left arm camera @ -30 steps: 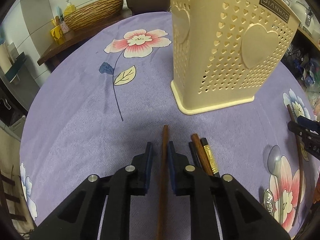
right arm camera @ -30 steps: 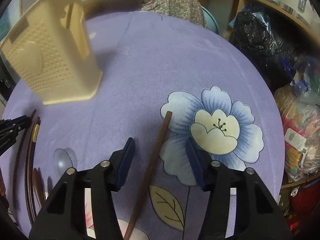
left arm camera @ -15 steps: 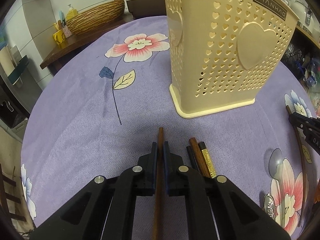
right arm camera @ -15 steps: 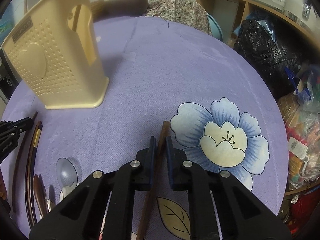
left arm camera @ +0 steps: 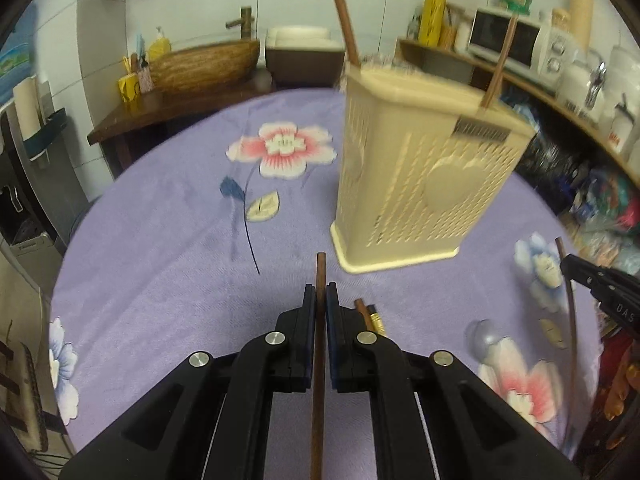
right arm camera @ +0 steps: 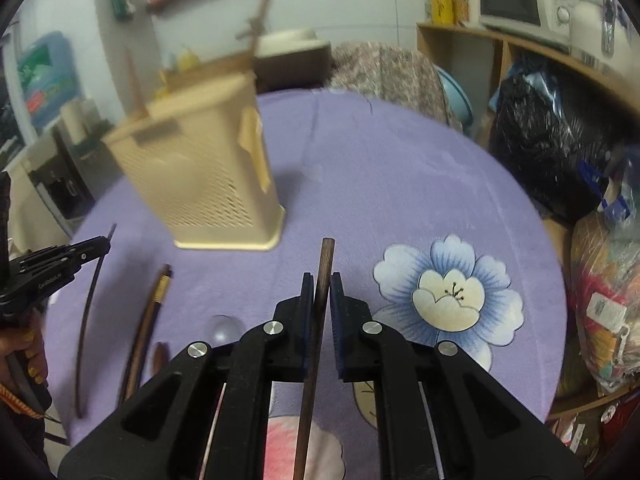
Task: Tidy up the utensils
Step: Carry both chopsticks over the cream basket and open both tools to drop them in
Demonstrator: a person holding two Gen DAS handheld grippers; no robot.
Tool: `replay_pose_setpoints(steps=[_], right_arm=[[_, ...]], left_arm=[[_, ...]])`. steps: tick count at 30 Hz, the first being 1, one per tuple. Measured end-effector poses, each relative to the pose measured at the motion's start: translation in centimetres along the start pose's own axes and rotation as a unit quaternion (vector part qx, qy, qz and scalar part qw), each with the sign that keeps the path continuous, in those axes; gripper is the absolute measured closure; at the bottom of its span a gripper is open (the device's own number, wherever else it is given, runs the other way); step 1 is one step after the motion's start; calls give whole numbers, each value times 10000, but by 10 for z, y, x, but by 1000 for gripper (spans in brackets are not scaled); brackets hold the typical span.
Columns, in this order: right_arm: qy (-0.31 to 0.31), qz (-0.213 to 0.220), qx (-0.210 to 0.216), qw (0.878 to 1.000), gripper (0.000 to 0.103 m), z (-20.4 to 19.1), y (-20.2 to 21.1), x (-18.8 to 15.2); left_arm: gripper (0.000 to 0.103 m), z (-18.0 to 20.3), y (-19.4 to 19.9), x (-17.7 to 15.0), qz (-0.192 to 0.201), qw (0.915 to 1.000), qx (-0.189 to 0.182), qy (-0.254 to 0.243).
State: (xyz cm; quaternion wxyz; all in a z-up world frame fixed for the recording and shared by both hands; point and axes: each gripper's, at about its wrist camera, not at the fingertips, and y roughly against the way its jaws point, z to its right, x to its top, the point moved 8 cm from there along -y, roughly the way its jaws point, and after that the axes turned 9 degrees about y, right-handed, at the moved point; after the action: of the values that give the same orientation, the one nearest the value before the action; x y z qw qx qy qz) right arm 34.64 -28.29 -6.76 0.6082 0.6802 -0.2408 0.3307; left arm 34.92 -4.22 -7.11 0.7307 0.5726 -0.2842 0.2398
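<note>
My left gripper (left arm camera: pixel 320 294) is shut on a brown chopstick (left arm camera: pixel 320 268), which sticks out ahead of the pads, above the purple flowered cloth. My right gripper (right arm camera: pixel 322 284) is shut on another brown chopstick (right arm camera: pixel 326 256), also clear of the cloth. The cream perforated utensil holder (left arm camera: pixel 424 184) stands just beyond both, with two chopsticks (left arm camera: pixel 344 12) upright in it. The right wrist view shows the holder (right arm camera: pixel 200 176) at upper left and the left gripper (right arm camera: pixel 96 248) at the left edge. Loose chopsticks (right arm camera: pixel 148 320) and a spoon (right arm camera: pixel 226 328) lie on the cloth between the grippers.
The round table's edge (right arm camera: pixel 560 280) curves close on the right, with a black bag (right arm camera: pixel 552 144) and packets beyond it. A wicker basket (left arm camera: pixel 204 64) and a microwave shelf (left arm camera: pixel 504 40) stand behind. A person's hand (right arm camera: pixel 28 352) holds the left tool.
The right jaws closed on their chopstick. Both grippers then rose from the cloth with their chopsticks, and both views tilted up toward the holder's rim.
</note>
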Motion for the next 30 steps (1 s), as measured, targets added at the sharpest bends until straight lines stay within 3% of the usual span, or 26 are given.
replay_pose_setpoints(steps=[7, 11, 30], right_arm=[[314, 869, 158, 9956, 95, -12, 89, 21], [425, 1162, 304, 9918, 95, -19, 125, 28], [468, 1338, 381, 9892, 95, -21, 140, 39]], left_arm=[[97, 4, 99, 20, 1018, 9934, -511, 113], [97, 8, 135, 21, 1337, 9885, -690, 136], [97, 7, 155, 28, 1548, 9848, -776, 117]])
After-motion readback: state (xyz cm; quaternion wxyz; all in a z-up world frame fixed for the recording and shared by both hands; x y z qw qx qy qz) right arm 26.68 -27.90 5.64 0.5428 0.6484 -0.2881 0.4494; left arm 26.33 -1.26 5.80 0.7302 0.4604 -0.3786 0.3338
